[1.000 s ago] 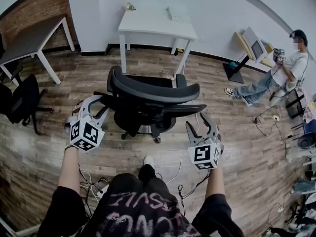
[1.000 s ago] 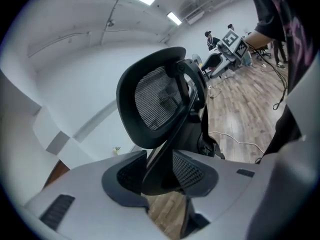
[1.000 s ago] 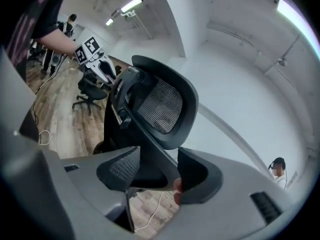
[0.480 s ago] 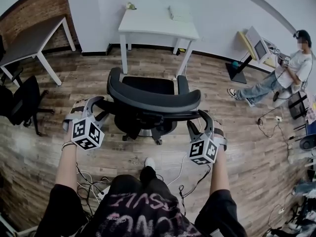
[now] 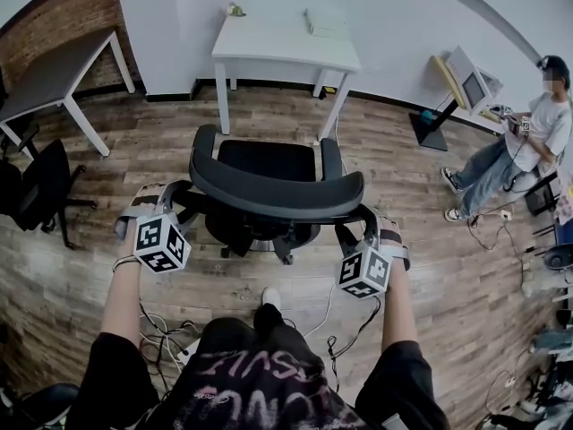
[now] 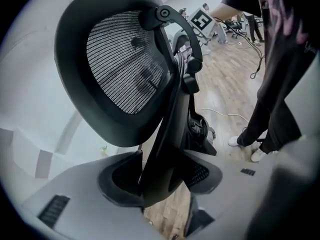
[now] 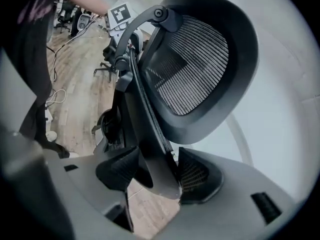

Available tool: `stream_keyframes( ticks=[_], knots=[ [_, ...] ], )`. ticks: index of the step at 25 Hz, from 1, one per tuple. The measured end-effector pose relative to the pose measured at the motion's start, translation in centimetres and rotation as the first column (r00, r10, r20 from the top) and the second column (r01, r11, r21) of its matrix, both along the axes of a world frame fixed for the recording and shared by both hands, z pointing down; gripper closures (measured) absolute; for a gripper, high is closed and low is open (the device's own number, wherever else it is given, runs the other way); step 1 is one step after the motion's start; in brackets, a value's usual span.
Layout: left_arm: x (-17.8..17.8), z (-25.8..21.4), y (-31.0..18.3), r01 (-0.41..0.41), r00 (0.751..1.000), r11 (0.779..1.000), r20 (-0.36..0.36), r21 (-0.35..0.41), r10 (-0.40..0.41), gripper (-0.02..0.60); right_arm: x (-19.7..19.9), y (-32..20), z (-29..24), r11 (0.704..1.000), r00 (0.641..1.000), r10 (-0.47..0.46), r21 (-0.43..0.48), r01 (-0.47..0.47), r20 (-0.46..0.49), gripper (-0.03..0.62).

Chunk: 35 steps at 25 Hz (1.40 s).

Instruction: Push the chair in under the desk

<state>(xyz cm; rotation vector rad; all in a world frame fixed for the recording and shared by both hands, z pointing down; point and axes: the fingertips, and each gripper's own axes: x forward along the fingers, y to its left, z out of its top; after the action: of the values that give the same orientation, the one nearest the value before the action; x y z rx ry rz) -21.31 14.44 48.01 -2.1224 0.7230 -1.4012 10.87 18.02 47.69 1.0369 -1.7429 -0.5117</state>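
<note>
Chair (image 5: 269, 164) stands on the wooden floor (image 5: 134, 150) facing the white bench (image 5: 269, 47), near it but not yet under it. Left gripper (image 5: 170, 195) and right gripper (image 5: 358, 225) each hold their jaws wide apart around one side edge of the backrest (image 5: 277, 200), not clamped on it.

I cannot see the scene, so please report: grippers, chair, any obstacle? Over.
Left gripper and right gripper open, each astride the chair back frame. Chair faces white desk, not yet under. Nothing seen between them.

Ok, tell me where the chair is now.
Head view, centre: the chair stands on the floor just short of the white desk, seat facing it, not under it.
</note>
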Motion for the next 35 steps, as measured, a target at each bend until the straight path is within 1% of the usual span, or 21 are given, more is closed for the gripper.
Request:
stream_keyframes(
  ticks=[6, 14, 17, 25, 35],
  knots=[
    [0.3, 0.8, -0.6, -0.017, 1.0, 1.0, -0.001, -0.026, 0.017, 0.351, 0.0, -1.0, 0.8, 0.999, 0.999, -0.021, -0.026, 0.021, -0.027, 0.342],
    [0.4, 1.5, -1.5, -0.021, 1.0, 1.0, 0.015, -0.022, 0.021, 0.341, 0.0, -1.8, 1.5, 0.999, 0.999, -0.031, -0.038, 0.029, -0.037, 0.342],
    [0.4, 1.7, -1.7, -0.02, 0.999, 1.0, 0.031, -0.016, 0.021, 0.341, 0.0, -1.9, 1.6, 0.999, 0.998, -0.04, -0.038, 0.038, -0.043, 0.342],
    [0.1, 1.8, -1.6, -0.025, 0.998, 1.0, 0.048, -0.014, 0.026, 0.336, -0.2, -1.8, 1.9, 0.996, 0.994, -0.061, -0.073, 0.055, -0.086, 0.345],
    [0.5, 2.2, -1.8, -0.027, 0.996, 0.999, 0.08, -0.033, 0.03, 0.347, 0.3, -2.5, 2.2, 0.994, 0.988, -0.085, -0.076, 0.075, -0.13, 0.359]
  ],
)
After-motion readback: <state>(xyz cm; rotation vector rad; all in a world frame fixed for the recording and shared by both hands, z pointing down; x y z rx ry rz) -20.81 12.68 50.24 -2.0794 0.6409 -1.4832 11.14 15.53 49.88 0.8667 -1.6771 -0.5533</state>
